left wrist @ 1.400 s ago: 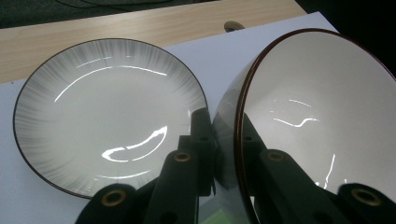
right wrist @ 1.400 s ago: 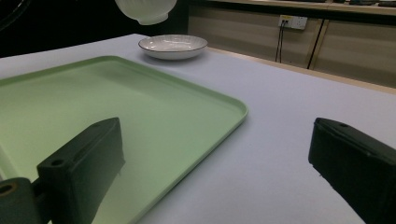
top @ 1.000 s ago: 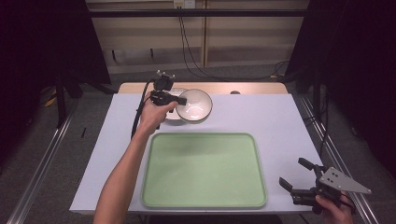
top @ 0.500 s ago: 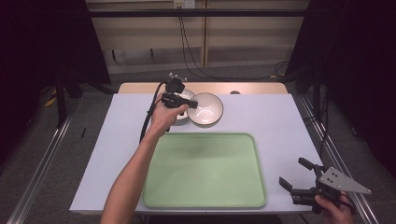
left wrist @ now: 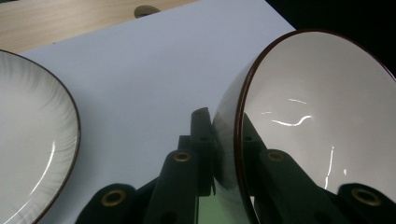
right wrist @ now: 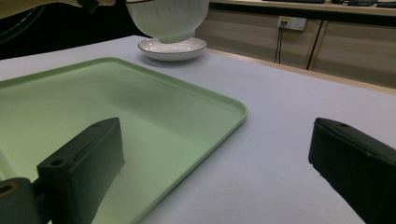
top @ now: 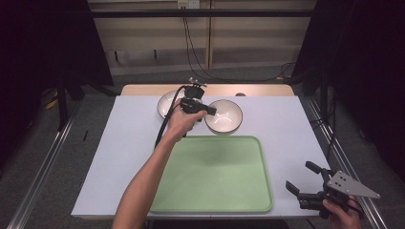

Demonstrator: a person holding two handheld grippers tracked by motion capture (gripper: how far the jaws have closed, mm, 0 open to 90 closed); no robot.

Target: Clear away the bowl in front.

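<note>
The left claw (top: 210, 111) pinches the rim of a white bowl (top: 223, 116) with a brown edge, held in the air at the far side of the counter (top: 119, 143), just right of a white plate (top: 168, 102) and just beyond the green tray (top: 215, 174). To do this well, I would keep the pinch firm, the bowl level, and lower it onto the tray's flat middle before letting go. The right claw (top: 305, 181) waits spread at the near right corner; no writing or brand is readable.

Glossy glazed ceramic bowl (top: 223, 116), smooth matt green plastic tray (top: 215, 174), pale wood table edge (top: 143, 90).
</note>
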